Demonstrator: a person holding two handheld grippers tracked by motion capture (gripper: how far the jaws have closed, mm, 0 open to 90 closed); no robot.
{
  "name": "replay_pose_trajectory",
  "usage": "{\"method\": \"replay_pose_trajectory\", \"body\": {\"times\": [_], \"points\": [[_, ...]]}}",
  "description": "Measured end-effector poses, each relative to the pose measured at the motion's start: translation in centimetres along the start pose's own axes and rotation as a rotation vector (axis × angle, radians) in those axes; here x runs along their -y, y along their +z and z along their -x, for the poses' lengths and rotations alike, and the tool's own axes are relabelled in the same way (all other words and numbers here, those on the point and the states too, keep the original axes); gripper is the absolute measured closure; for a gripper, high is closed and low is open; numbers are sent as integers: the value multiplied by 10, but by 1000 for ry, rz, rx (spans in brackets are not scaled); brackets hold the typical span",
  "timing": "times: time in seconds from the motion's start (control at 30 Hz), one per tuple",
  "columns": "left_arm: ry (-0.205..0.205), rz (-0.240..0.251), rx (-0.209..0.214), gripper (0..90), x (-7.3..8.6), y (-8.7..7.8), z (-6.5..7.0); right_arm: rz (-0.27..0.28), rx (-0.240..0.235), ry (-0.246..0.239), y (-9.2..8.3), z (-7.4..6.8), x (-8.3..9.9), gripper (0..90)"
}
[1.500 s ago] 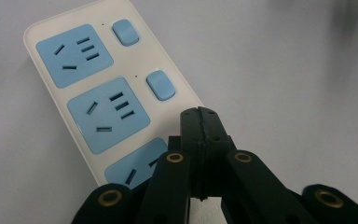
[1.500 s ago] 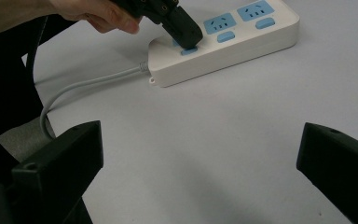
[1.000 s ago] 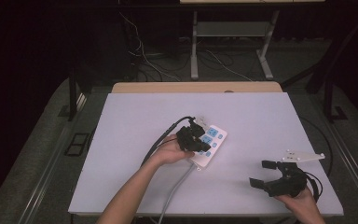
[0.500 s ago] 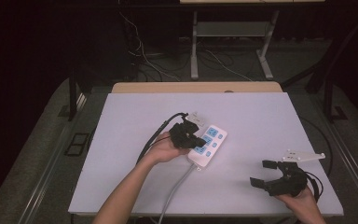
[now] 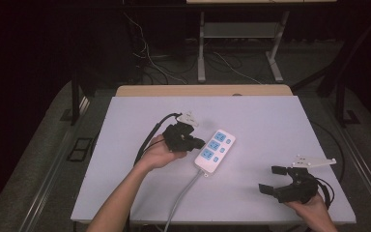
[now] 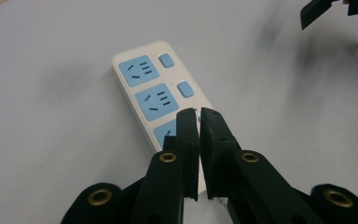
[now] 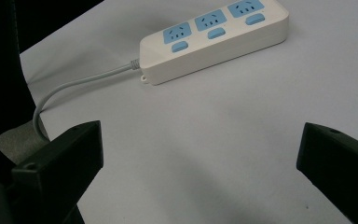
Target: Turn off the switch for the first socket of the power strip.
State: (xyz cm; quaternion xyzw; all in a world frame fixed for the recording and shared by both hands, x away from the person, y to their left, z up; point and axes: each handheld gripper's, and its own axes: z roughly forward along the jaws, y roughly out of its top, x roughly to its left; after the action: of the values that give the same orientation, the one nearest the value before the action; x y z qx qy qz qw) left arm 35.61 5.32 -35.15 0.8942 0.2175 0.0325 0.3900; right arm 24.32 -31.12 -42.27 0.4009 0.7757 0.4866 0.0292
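The strip (image 5: pixel 214 151) lies flat near the middle of the desk (image 5: pixel 270 121), sockets up, at a slant, its grey cord (image 5: pixel 181 195) trailing off the near edge; that leaves its blue switches (image 6: pixel 185 88) open to a press from above. The left gripper (image 5: pixel 196 144) hangs over the cord end of the strip with its jaws brought together, nothing between them; in the left gripper view the joined tips sit right above the nearest socket and switch, though whether they touch the strip I cannot tell. Closed like that they make one blunt point, which looks suited to pushing a switch rather than grasping. The right gripper (image 5: pixel 274 179) rests near the desk's near right corner, jaws wide apart and empty, well apart from the strip, likely just waiting
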Motion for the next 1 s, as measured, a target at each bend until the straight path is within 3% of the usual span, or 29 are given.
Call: {"method": "replay_pose_trajectory", "body": {"times": [0.17,0.33,0.57,0.67,0.77,1.0], "points": [[-26,45,2,757,4,-14,-2,0,1,8,-1,1,0,3],[-49,49,-26,608,9,-22,-2,4,6,10,-1,2,0,3],[-70,64,-46,311,19,-35,-1,-1,0,4,0,1,0,3],[-60,56,-39,127,24,-40,0,1,0,5,0,1,0,3],[-77,55,-55,0,29,-45,0,2,1,8,0,1,0,3],[-115,98,-85,0,44,-63,-1,-5,1,9,2,1,0,3]]}}
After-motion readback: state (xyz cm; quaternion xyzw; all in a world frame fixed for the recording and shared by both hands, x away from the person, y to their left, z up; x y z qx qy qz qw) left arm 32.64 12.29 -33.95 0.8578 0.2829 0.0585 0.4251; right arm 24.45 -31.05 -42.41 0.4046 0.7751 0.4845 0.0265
